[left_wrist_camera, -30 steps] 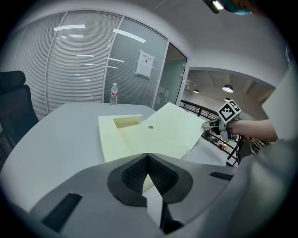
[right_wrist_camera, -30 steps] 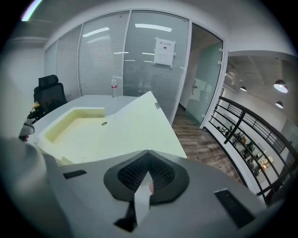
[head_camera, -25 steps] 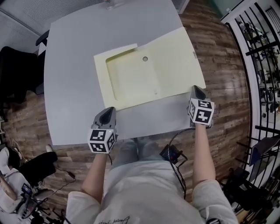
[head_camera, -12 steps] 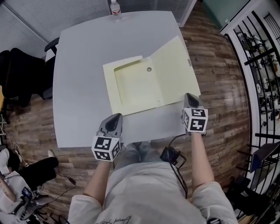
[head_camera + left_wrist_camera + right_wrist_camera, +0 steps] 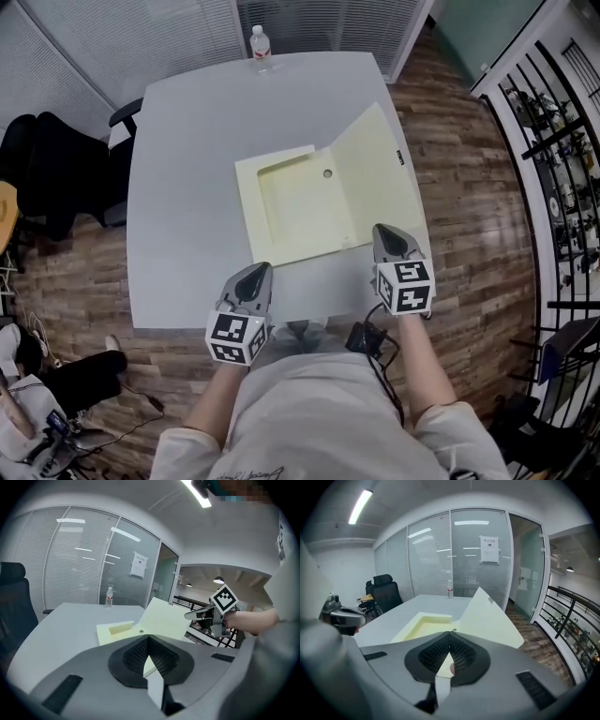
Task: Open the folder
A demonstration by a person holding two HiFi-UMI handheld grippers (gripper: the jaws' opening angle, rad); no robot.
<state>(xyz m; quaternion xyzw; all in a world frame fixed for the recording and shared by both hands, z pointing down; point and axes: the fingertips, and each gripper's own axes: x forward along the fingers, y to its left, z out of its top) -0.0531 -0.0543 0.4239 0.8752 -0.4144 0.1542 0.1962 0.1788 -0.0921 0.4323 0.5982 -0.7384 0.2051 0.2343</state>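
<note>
**A:** What is laid on the table?

**B:** A grey table (image 5: 183, 187) is seen from steeply above. A pale yellow folder (image 5: 305, 206) is spread open on it, right of the middle. Its left half is laid flat and is shaped into a shallow tray. Its right cover is tilted up from the fold, with the far corner raised highest. A small round hole (image 5: 327, 173) is set just beside the fold.

**A:** Where are the tongs held?

**B:** The left tongs (image 5: 255, 274) are held over the near edge of the table, near and left of the folder and apart from it. The right tongs (image 5: 386, 231) are held by the folder's near right corner. In the left gripper view they are seen in the air beside the raised cover, with no contact shown.

**A:** How are the tongs set?

**B:** Both pairs are pressed together. In the left gripper view the ribbed pads (image 5: 133, 656) are met at the tip and nothing is pinched. In the right gripper view the pads (image 5: 432, 654) are met likewise, with only the folder seen beyond them.

**A:** What else is shown?

**B:** A water bottle (image 5: 261, 45) is stood upright at the far edge of the table. A black office chair (image 5: 47, 164) is placed left of the table on a wooden floor (image 5: 469, 187). A black railing (image 5: 562, 141) is seen at the right.
</note>
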